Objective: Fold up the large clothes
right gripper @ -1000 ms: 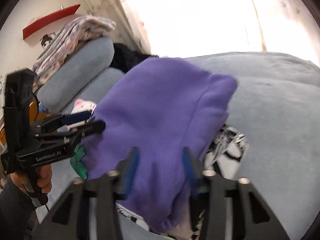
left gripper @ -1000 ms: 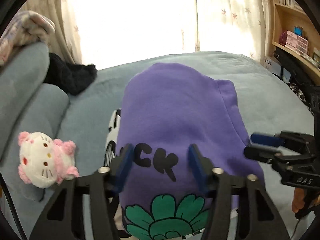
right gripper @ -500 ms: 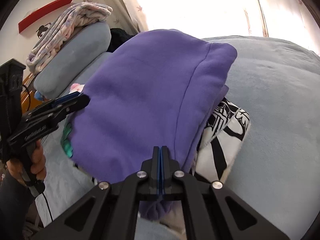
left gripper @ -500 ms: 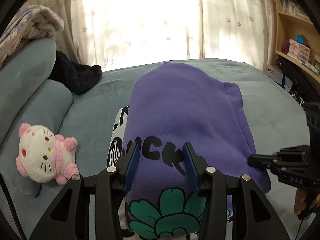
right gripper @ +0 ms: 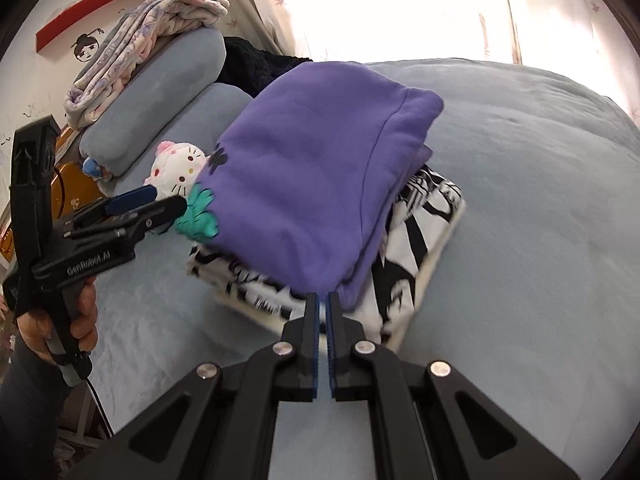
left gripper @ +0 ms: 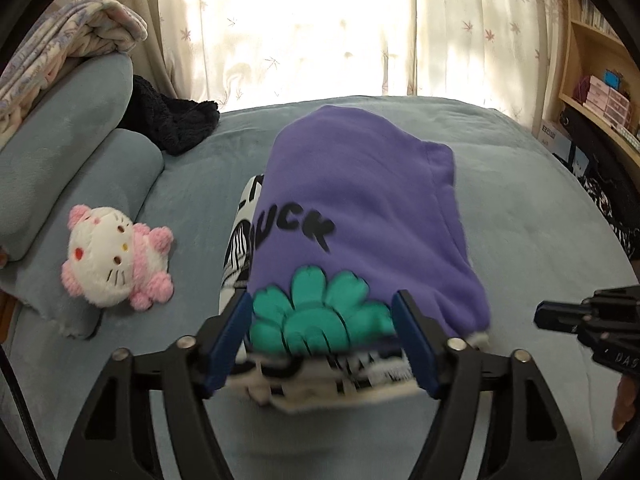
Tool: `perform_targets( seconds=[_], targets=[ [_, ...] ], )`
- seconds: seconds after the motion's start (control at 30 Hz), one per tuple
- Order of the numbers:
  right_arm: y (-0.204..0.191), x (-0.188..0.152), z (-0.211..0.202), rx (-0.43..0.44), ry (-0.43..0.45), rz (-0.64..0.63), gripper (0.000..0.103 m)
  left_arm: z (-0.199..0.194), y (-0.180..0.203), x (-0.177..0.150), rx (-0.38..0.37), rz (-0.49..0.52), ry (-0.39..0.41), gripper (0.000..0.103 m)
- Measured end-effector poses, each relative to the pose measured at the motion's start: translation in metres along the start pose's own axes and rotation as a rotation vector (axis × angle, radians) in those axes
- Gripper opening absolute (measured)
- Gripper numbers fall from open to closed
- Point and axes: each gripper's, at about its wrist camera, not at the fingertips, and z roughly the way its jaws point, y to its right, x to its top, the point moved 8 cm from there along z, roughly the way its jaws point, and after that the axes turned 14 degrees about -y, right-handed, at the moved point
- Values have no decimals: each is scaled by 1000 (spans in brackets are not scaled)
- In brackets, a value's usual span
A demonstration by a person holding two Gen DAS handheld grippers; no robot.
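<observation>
A folded purple hoodie (left gripper: 360,200) (right gripper: 312,168) with black letters and a green flower print lies on top of a folded black-and-white garment (left gripper: 236,248) (right gripper: 424,220) on the grey-blue bed (left gripper: 520,200). My left gripper (left gripper: 320,316) hovers at the stack's near edge. Its jaws are opening, and the flower end sits between them without the pads pressing on it. It also shows in the right wrist view as the left gripper (right gripper: 160,204), held in a hand. My right gripper (right gripper: 322,300) is shut at the hoodie's near right corner, with nothing seen between its pads.
A white and pink plush toy (left gripper: 108,256) (right gripper: 180,168) lies left of the stack by grey pillows (left gripper: 72,120). A folded floral blanket (left gripper: 60,52) tops the pillows, and a black fluffy garment (left gripper: 172,124) lies behind. A wooden shelf (left gripper: 600,80) stands at the right.
Both grippers drew back toward the near edge of the stack. The left jaws narrowed, then spread wide. The right jaws closed.
</observation>
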Motion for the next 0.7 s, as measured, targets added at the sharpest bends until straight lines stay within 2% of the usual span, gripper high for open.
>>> perform_targets(
  seconds=[0.07, 0.13, 0.17, 0.2, 0.33, 0.47, 0.7],
  targets=[
    [-2, -10, -15, -8, -8, 9, 7, -15, 7, -11, 4, 3, -11, 76],
    [-3, -23, -35, -35, -10, 19, 21, -34, 13, -23, 20, 3, -17, 83],
    [-4, -30, -46, -43, -8, 21, 34, -41, 15, -27, 25, 1, -19, 85],
    [-6, -38, -59, -48, -3, 24, 41, -52, 18, -34, 28, -9, -21, 89],
    [-12, -67, -102, -37, 16, 42, 42, -91, 32, -57, 2, -36, -19, 91],
    [-14, -100, -139, -82, 36, 51, 57, -127, 47, -85, 12, -59, -3, 97],
    [-10, -170, -163, -140, 12, 69, 62, -152, 82, -147, -56, -106, -37, 101]
  ],
)
